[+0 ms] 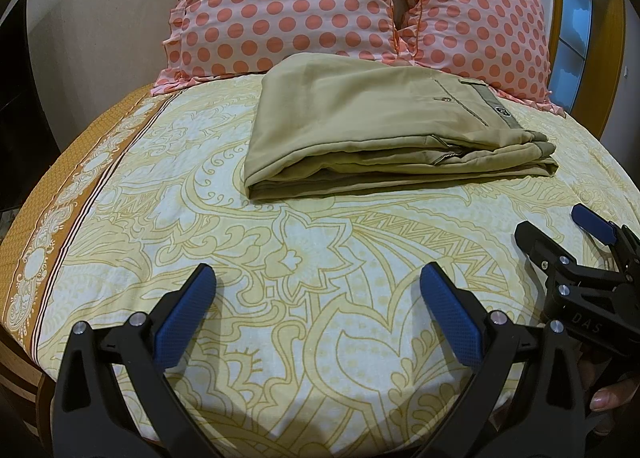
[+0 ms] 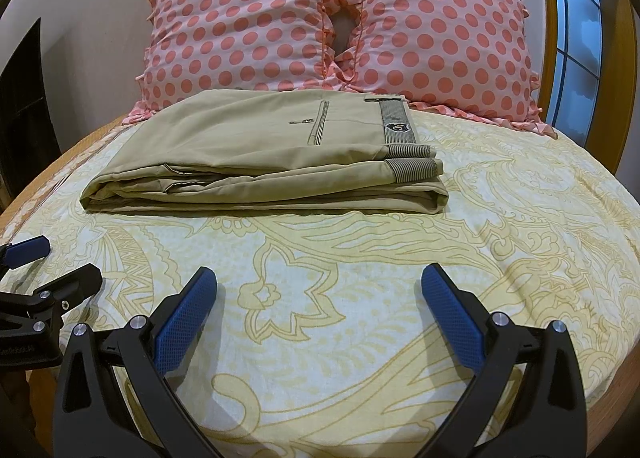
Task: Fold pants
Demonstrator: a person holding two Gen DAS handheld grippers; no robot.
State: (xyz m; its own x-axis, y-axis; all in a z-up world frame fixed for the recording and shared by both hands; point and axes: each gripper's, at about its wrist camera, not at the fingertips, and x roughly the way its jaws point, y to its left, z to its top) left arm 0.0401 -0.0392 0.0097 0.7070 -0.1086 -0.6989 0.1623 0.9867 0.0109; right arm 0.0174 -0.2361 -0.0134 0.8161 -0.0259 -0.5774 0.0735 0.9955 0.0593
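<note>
The left gripper (image 1: 318, 278) is held above the near part of the bed, with its two blue-padded fingers (image 1: 184, 316) spread wide and nothing between them. The right gripper (image 2: 319, 278) is held in the same way, wide apart and empty, over the patterned bedsheet (image 2: 360, 338). Each gripper is seen from the side in the other camera: the right gripper (image 1: 560, 236) appears at the right edge of the left wrist view, also with a gap between its fingers, and the left gripper (image 2: 54, 260) appears at the left edge of the right wrist view. Part of a hand (image 1: 610, 398) is seen below the right gripper in the left wrist view.

The pants (image 2: 264, 162) are found further back on the bed, well apart from both grippers. They are beige and are folded into a flat rectangular stack of several layers. The striped waistband (image 2: 396, 118), with a small badge on it, is placed at the right end of the stack, and a back pocket with a button (image 2: 308, 121) is seen on the top layer. The folded edges face toward the cameras.

Behind the pants, two pink pillows (image 1: 280, 6) with coral dots are leaned against the wall, just beside each other. A window (image 2: 576, 30) in a wooden frame is seen at the far right.
</note>
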